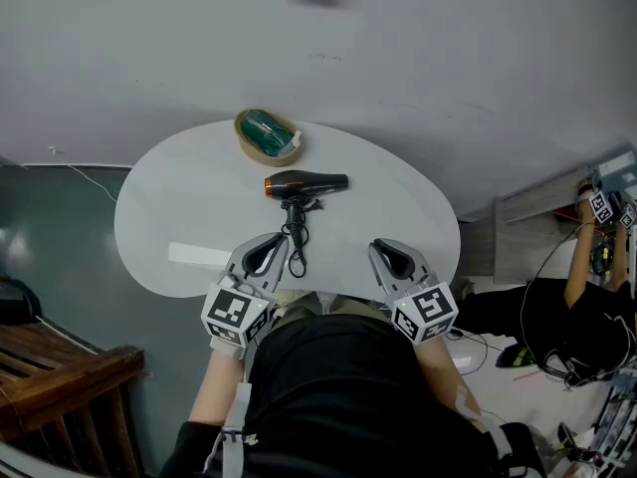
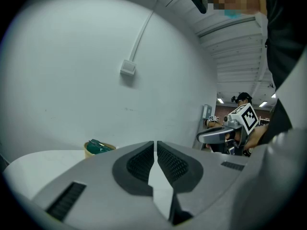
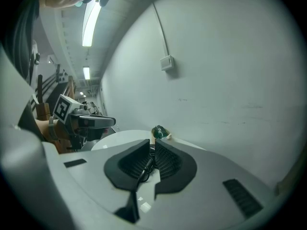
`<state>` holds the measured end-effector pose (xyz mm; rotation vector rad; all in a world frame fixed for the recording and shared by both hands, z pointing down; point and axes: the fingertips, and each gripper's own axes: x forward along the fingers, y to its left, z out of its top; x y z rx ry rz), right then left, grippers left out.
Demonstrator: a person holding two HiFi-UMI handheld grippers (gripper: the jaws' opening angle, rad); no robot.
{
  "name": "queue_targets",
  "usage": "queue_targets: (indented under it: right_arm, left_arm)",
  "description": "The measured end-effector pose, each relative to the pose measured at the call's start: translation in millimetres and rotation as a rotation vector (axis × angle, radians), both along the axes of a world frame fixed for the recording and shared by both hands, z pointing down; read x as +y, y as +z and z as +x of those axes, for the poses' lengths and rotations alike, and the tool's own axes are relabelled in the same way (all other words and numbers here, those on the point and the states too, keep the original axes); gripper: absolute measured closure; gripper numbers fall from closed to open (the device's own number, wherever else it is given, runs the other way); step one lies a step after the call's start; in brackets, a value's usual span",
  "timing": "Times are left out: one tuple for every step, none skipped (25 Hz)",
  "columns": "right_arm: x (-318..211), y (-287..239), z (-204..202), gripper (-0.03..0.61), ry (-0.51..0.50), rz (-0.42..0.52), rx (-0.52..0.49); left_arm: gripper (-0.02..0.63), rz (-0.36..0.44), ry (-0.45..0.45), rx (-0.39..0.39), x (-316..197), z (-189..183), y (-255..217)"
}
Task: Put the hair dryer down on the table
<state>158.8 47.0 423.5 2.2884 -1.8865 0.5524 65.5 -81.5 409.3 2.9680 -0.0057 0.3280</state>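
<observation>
The hair dryer (image 1: 299, 183), black with an orange band, lies on its side in the middle of the white oval table (image 1: 179, 197). Its black cord (image 1: 297, 237) trails toward the front edge and also shows as a dark cord (image 3: 145, 166) beyond the right jaws. My left gripper (image 1: 272, 243) hovers at the front edge just left of the cord, jaws shut and empty. My right gripper (image 1: 384, 249) is at the front edge further right, apart from the dryer, also shut on nothing. The left gripper (image 2: 156, 145) and the right gripper (image 3: 153, 145) show closed pads in their own views.
A wicker bowl (image 1: 267, 135) with a green item sits at the table's far edge, close to the grey wall. A pale strip (image 1: 199, 255) lies front left. A wooden bench (image 1: 60, 366) stands at the left, and another person (image 1: 587, 307) is at the right.
</observation>
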Motion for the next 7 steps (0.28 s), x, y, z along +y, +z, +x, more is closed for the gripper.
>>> queue_targets:
  right_arm:
    - [0.3,0.1,0.6,0.535,0.001,0.0,-0.001]
    - [0.7,0.1,0.9,0.535,0.002,-0.001,0.0]
    - [1.4,0.2,0.8,0.535,0.002,-0.002,0.001]
    - [2.3,0.3,0.4,0.535,0.002,-0.003,0.001]
    - [3.4,0.5,-0.1,0.535,0.002,-0.004,0.001]
    - [4.5,0.8,-0.8,0.535,0.002,-0.005,0.0]
    - [5.7,1.1,-1.4,0.535,0.002,-0.007,0.0]
  left_arm:
    - [0.601,-0.001,-0.001,-0.002,-0.2,0.0,0.1]
    - [0.601,-0.002,-0.001,-0.004,-0.3,0.0,0.2]
    - [0.601,-0.001,-0.002,-0.005,0.0,0.0,0.0]
    - [0.601,0.002,-0.003,-0.005,0.5,0.1,-0.5]
    - [0.601,0.003,-0.003,-0.006,1.3,0.1,-0.7]
    - [0.601,0.003,-0.003,-0.009,2.3,-0.1,-0.4]
    - [0.601,0.003,-0.004,-0.012,3.3,-0.4,0.1]
